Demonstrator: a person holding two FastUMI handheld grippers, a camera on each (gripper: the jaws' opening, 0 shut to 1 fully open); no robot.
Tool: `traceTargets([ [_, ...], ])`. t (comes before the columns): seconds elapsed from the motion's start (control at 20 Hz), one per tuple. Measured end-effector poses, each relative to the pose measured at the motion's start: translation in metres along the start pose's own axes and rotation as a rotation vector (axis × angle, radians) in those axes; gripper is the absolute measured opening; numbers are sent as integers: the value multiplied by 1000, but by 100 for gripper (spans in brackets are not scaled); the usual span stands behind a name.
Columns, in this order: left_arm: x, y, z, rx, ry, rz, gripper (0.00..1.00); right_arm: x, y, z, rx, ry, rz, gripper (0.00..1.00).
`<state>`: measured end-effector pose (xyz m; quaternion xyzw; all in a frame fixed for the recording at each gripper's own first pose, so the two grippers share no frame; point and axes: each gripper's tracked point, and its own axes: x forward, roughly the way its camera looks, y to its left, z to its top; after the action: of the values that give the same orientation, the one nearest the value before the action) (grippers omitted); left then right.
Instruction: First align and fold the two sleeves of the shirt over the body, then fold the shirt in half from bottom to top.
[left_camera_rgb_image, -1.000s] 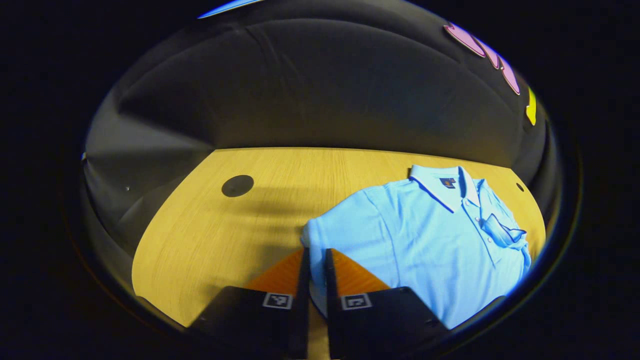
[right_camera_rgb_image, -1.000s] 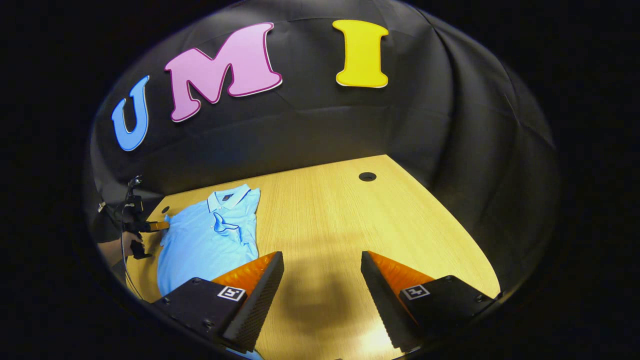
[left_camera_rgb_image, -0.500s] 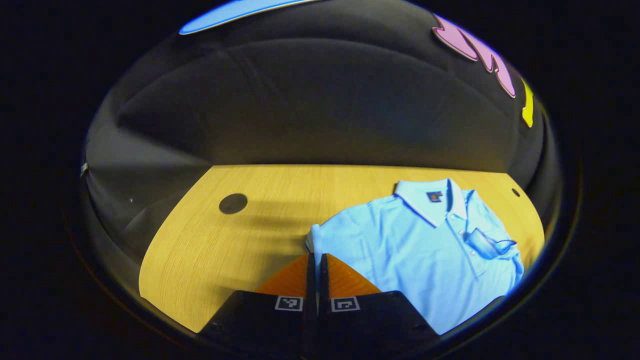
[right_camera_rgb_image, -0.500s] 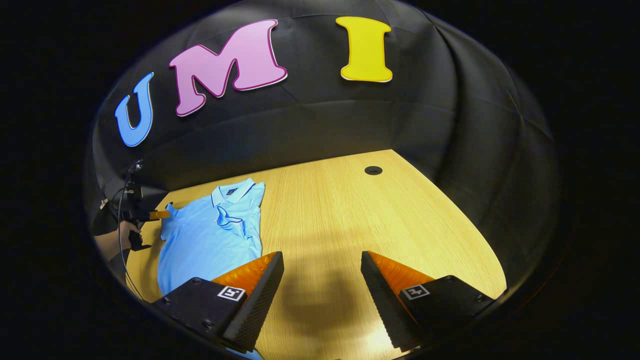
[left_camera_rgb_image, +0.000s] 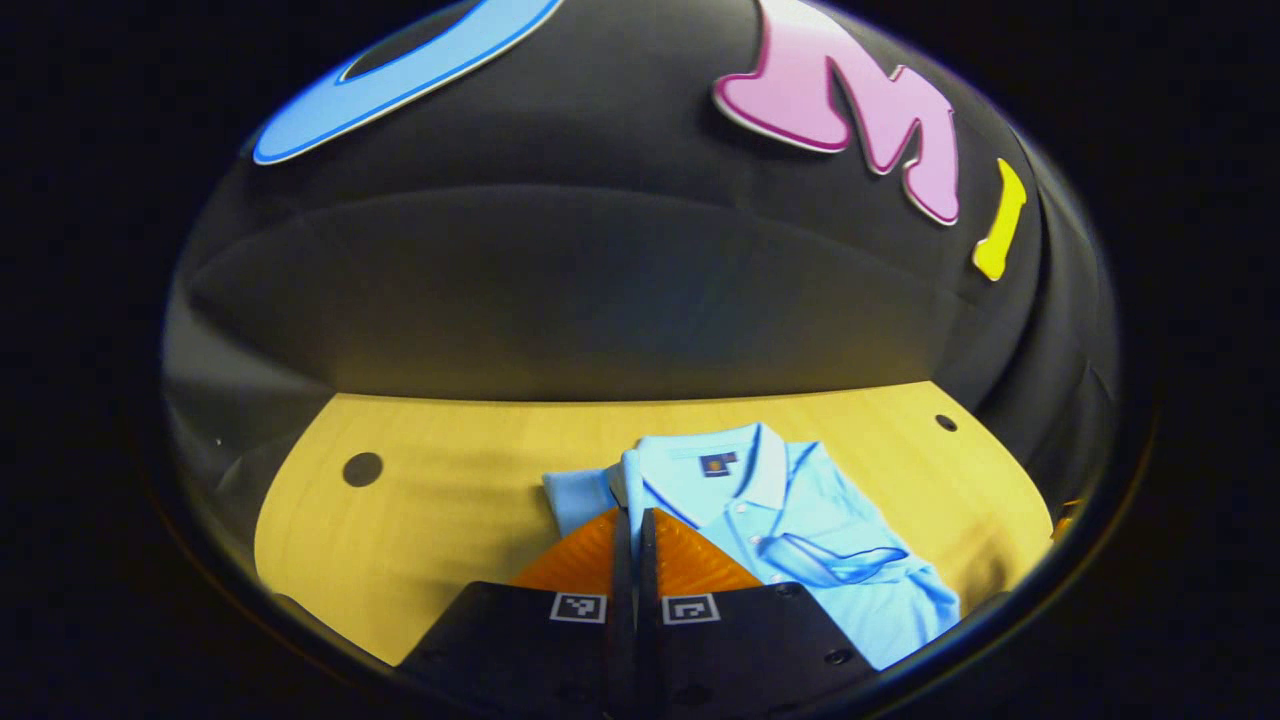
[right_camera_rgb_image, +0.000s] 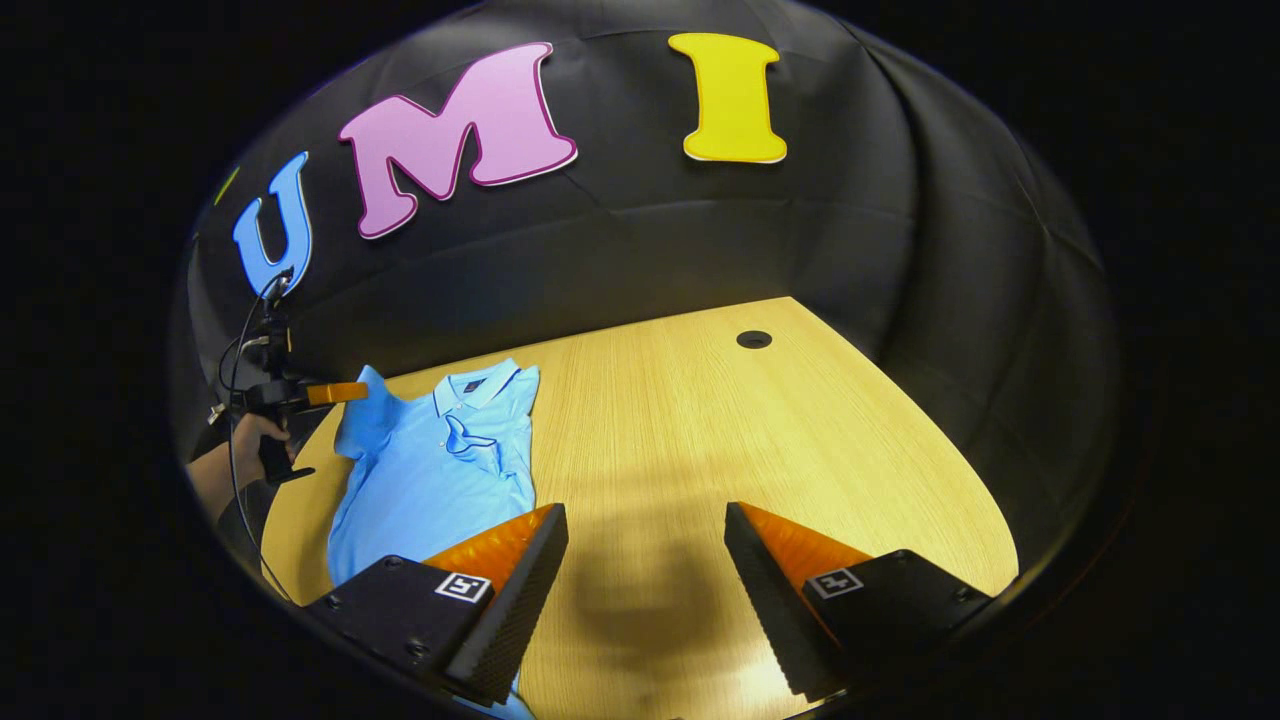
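A light blue polo shirt (left_camera_rgb_image: 800, 520) lies face up on the wooden table (left_camera_rgb_image: 440, 510), collar toward the wall. My left gripper (left_camera_rgb_image: 632, 514) is shut on the edge of one sleeve (left_camera_rgb_image: 575, 495), which it holds lifted beside the collar. The other sleeve (left_camera_rgb_image: 830, 560) lies folded across the chest. In the right gripper view the shirt (right_camera_rgb_image: 440, 480) sits at the left, and the left gripper (right_camera_rgb_image: 360, 391), held by a hand (right_camera_rgb_image: 245, 440), pinches the raised sleeve (right_camera_rgb_image: 365, 410). My right gripper (right_camera_rgb_image: 645, 515) hovers open over bare table to the right of the shirt.
The table (right_camera_rgb_image: 700, 420) has round cable holes (left_camera_rgb_image: 362, 469) (left_camera_rgb_image: 945, 422) (right_camera_rgb_image: 753, 339) near its far corners. Black cloth walls close in behind and to the sides. A cable hangs from the left gripper's handle (right_camera_rgb_image: 240, 340).
The left gripper shut on the sleeve, then lifted it up and carried it toward the collar. The right gripper has stayed open and almost still.
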<state>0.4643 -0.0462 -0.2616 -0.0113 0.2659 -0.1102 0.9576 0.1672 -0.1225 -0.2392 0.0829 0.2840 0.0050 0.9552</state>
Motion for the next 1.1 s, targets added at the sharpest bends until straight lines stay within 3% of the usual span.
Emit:
traceTargets([
  [0.15,3,-39,-3,-33,6,-55,6,-2,-2,1,-2,-4,-2,99],
  [0.3,9,-71,-16,-56,34,-99,13,-2,-2,-1,-11,-6,1,99],
  [0.35,6,-82,-20,-74,50,-123,7,-2,-2,-3,-17,-7,0,99],
  [0.45,-4,-98,-25,-124,63,-173,27,-3,0,-12,-28,-1,0,99],
  [0.55,-24,-104,-26,-167,47,-199,60,-8,8,-25,-31,15,11,99],
  [0.65,-49,-97,-32,-164,17,-185,100,-15,20,-38,-35,25,24,99],
  [0.85,-121,-67,-56,-70,-32,-83,97,-36,51,-65,-57,55,73,99],
  [1.1,-224,-60,-108,-65,-32,-40,97,-65,87,-103,-80,105,137,99],
])
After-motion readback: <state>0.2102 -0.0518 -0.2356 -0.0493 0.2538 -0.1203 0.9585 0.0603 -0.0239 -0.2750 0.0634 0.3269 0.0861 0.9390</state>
